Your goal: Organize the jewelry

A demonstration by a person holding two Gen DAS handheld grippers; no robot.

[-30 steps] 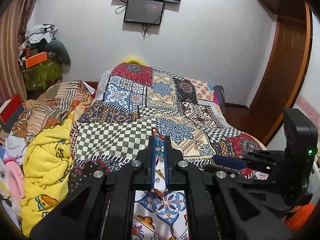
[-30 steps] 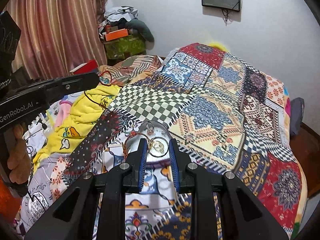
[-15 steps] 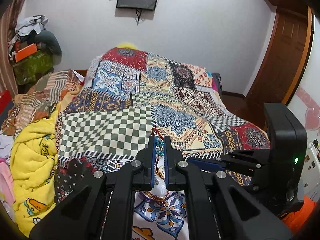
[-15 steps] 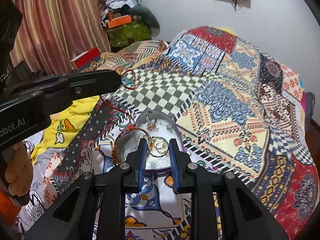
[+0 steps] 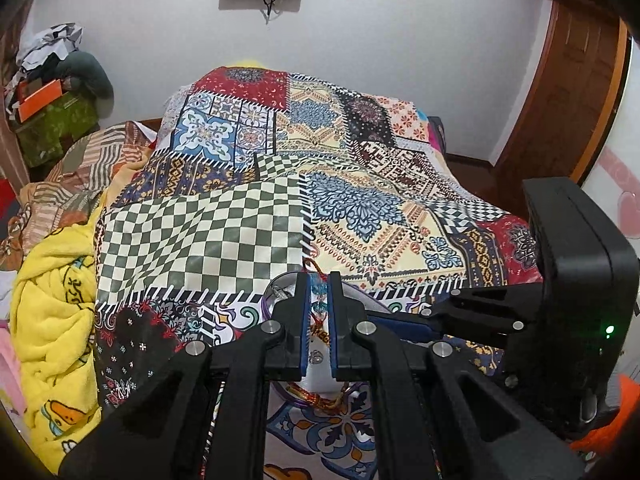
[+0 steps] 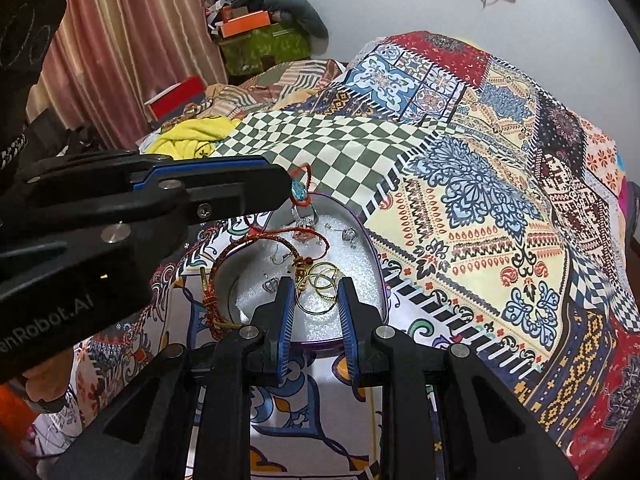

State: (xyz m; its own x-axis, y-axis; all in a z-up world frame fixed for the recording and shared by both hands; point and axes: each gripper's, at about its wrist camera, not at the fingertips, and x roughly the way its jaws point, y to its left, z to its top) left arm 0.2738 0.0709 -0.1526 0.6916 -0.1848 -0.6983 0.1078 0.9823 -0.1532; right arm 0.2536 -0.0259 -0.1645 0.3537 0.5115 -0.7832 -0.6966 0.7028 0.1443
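A glittery white oval tray [image 6: 374, 264] with a purple rim lies on the patchwork bedspread [image 6: 472, 184]. In it are gold rings [image 6: 320, 286], small silver pieces [image 6: 348, 235] and a braided red-gold cord [image 6: 214, 280] draped over its left rim. My left gripper [image 6: 286, 189] [image 5: 319, 300] hangs over the tray's far left edge, shut on a red thread bracelet [image 6: 299, 192] [image 5: 319, 293] with a blue bead. My right gripper [image 6: 316, 304] stands open just above the tray's near side, the gold rings showing between its fingers. In the left wrist view it [image 5: 404, 322] reaches in from the right.
A yellow blanket [image 5: 52, 320] and crumpled striped cloth [image 5: 92, 164] lie on the bed's left side. Boxes and bags [image 6: 260, 36] are piled in the corner by the curtain [image 6: 132, 48]. A wooden door [image 5: 568, 92] stands at the right.
Both grippers have come forward and down toward the tray. The left one now holds the bracelet right over the tray's rim; the right one sits closer over the gold rings.
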